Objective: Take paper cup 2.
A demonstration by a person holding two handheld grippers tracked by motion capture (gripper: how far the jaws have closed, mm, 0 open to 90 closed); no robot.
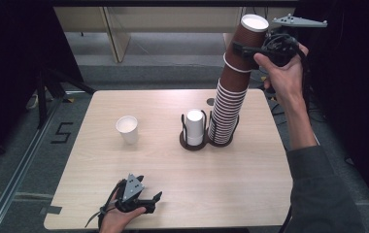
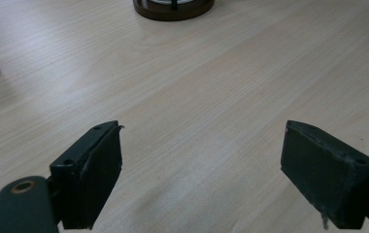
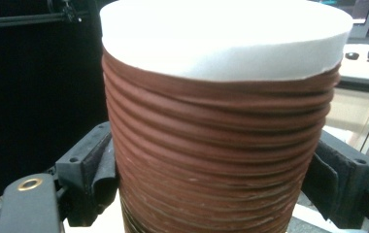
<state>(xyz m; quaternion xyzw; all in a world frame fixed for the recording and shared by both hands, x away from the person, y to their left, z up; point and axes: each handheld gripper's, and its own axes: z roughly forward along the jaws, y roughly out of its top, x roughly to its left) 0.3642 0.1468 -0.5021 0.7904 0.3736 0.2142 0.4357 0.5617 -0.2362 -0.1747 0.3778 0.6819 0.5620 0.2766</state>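
The tall stack of brown cups [image 1: 231, 92] stands in the right ring of my dark double holder [image 1: 221, 141], leaning to the right as it rises, and its uppermost cups [image 1: 250, 36] sit high above the far right part of the desk [image 1: 173, 194]. My right claw [image 1: 250, 52] is clamped on those uppermost cups: in the right gripper view the ribbed brown rims [image 3: 221, 160] fill the gap, with one black jaw pressed against each side and a white inner lip [image 3: 226, 39] showing on top. My right hand [image 1: 282, 73] holds that claw up beside the stack, the forearm reaching in from the right edge of the desk. In the holder's left ring, just beside the brown stack, stands a short white cup stack [image 1: 195, 127]. Farther left, well apart from the holder, a single white cup [image 1: 127, 129] stands upright on the bare wood. My left claw [image 1: 151, 203] rests low at the near edge of the desk, well away from all the cups, and my left hand [image 1: 117, 218] grips it from below. Its jaws stand wide apart with nothing between them; in the left gripper view I see only pale wood grain [image 2: 202, 121] in the gap, the holder's dark base [image 2: 173, 9] at the top edge, and a bit of the white cup at the left edge.
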